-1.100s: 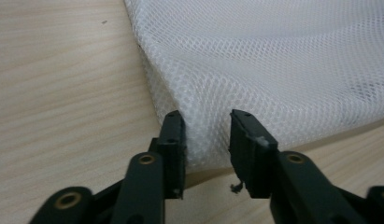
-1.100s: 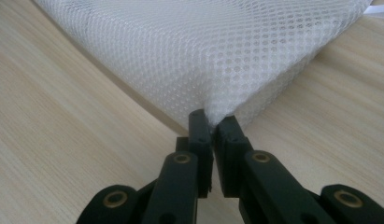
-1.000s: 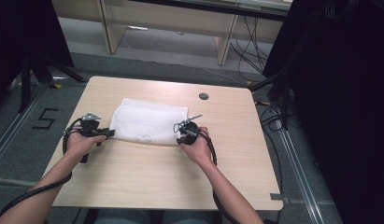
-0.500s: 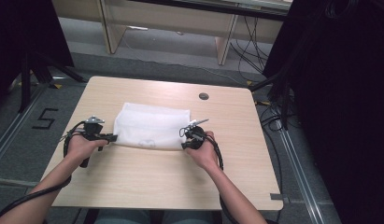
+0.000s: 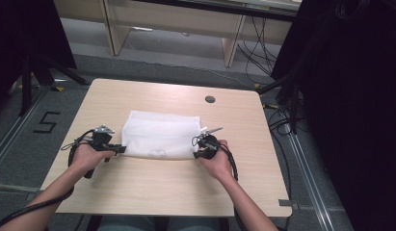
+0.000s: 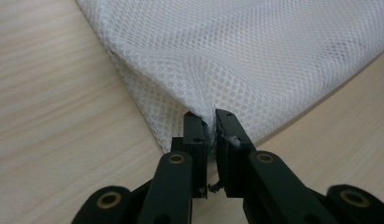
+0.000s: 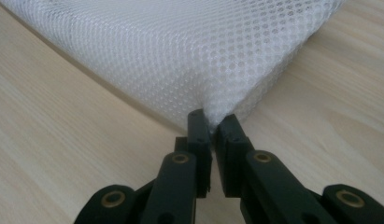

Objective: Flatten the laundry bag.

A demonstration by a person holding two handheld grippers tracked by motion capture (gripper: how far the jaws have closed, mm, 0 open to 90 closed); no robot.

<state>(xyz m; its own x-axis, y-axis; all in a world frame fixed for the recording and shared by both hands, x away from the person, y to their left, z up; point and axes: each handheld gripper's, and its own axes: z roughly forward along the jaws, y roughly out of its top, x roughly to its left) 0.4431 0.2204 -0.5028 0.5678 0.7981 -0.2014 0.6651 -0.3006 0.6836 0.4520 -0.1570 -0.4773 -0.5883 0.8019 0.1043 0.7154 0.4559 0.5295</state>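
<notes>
Pinching the white honeycomb-mesh fabric bag (image 5: 161, 134) on our pale wooden table (image 5: 152, 192) — left gripper (image 5: 119, 149) and right gripper (image 5: 198, 155) each clamp a near corner; close-up views reveal the weave.

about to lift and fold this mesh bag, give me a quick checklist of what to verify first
1. Left gripper pinching the mesh bag at its near left corner: ok.
2. Right gripper pinching the near right corner: ok.
3. Both layers caught in each pinch: cannot tell.
4. Bag lying flat between the grips: not ok, slight ripple by the left one.
5. Table bare in front of the bag: ok.
</notes>
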